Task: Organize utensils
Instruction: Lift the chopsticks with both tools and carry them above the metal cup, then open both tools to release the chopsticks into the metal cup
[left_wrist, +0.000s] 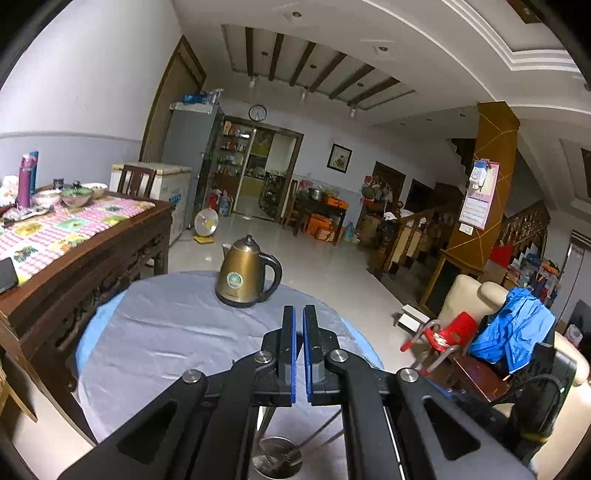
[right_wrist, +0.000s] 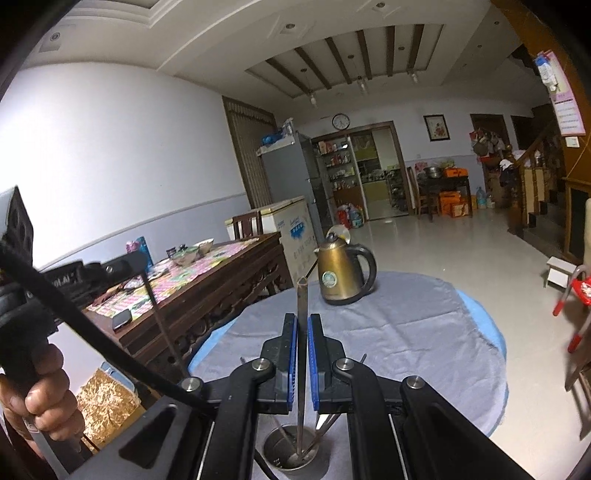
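My right gripper (right_wrist: 302, 325) is shut on a metal chopstick (right_wrist: 302, 295) that stands upright, its lower end inside a steel cup (right_wrist: 295, 452) on the round grey-clothed table (right_wrist: 406, 332). Other thin utensils lean in the cup. My left gripper (left_wrist: 299, 317) is shut with nothing between its blue pads (left_wrist: 293, 350), held above the same steel cup (left_wrist: 277, 458), which shows at the bottom of the left wrist view with thin utensils in it.
A brass-coloured electric kettle (left_wrist: 245, 273) stands at the table's far side, also in the right wrist view (right_wrist: 341, 275). A carved wooden dining table (left_wrist: 74, 236) with bowls stands to the left. A red chair (left_wrist: 443, 336) and a sofa with blue clothing (left_wrist: 513, 328) are to the right.
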